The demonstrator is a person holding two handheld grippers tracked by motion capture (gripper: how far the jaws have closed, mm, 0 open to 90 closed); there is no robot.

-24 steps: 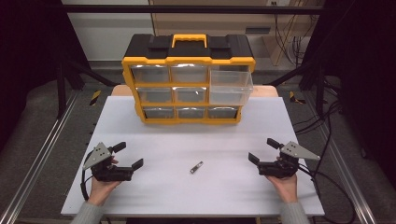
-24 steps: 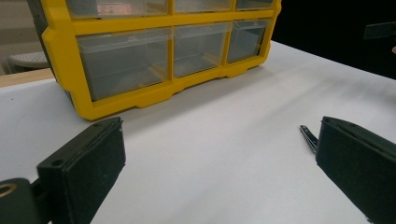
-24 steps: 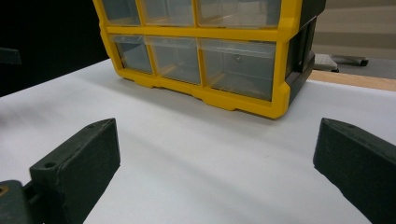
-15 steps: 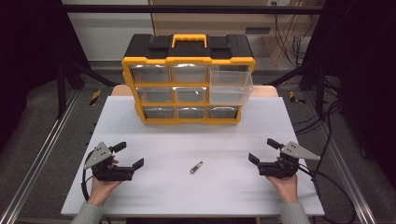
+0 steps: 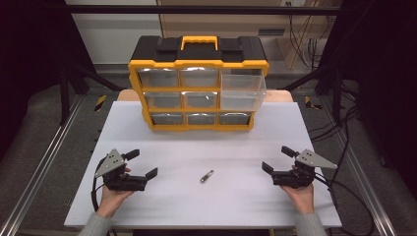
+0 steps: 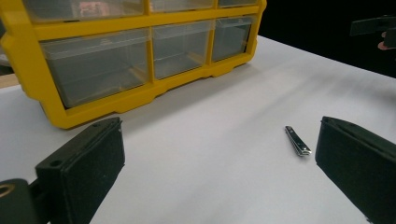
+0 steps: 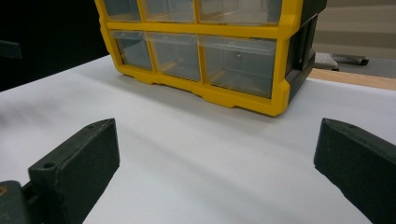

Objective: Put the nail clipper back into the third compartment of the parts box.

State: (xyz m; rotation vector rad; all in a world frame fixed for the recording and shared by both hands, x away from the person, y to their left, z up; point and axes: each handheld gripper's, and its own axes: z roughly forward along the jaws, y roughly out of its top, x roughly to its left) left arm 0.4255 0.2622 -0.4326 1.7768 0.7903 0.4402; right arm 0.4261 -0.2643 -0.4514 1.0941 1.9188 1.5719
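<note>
Since the white table (image 5: pixel 147 206) is mostly bare, the big yellow organizer (image 5: pixel 198 83) sits at the far edge with its top-right drawer (image 5: pixel 242 91) pulled out, probably waiting to take something. Both hands rest near the front corners: left gripper (image 5: pixel 141 165) and right gripper (image 5: pixel 278 160) each have jaws spread wide, holding nothing, so either can go in. Between them, a bit nearer the left, lies a small metal piece (image 5: pixel 207 176), looks like a nail clipper (image 6: pixel 297 140), hard to be sure.
</note>
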